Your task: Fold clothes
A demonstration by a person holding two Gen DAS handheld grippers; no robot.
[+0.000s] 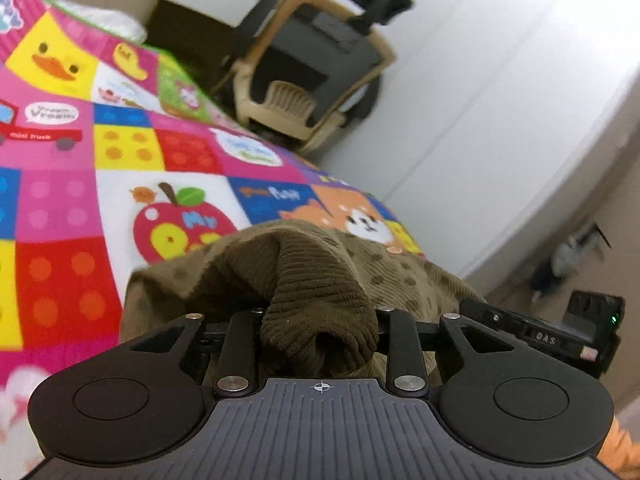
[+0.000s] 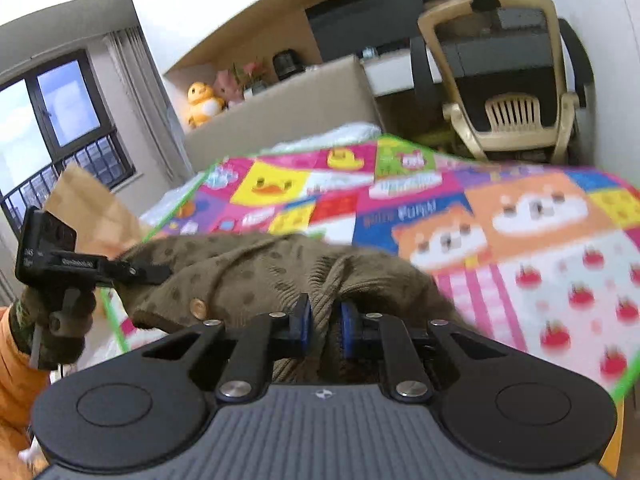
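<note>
My left gripper (image 1: pixel 320 320) and right gripper (image 2: pixel 325 326) both clamped on olive knit cardigan (image 2: pixel 256 264), over patchwork blanket (image 1: pixel 120 168) edge; only right view shows window (image 2: pixel 52 120).

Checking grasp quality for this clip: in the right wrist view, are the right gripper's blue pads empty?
No. The right gripper has a ribbed fold of the olive-brown garment pinched between its blue pads.

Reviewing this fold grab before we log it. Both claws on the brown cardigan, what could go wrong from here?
1. The right claw pinches only a thin ribbed fold of the brown cardigan; it may slip out.
2. In the left claw the fabric is bunched, so the fold may land creased.
3. The button could snag.
</note>
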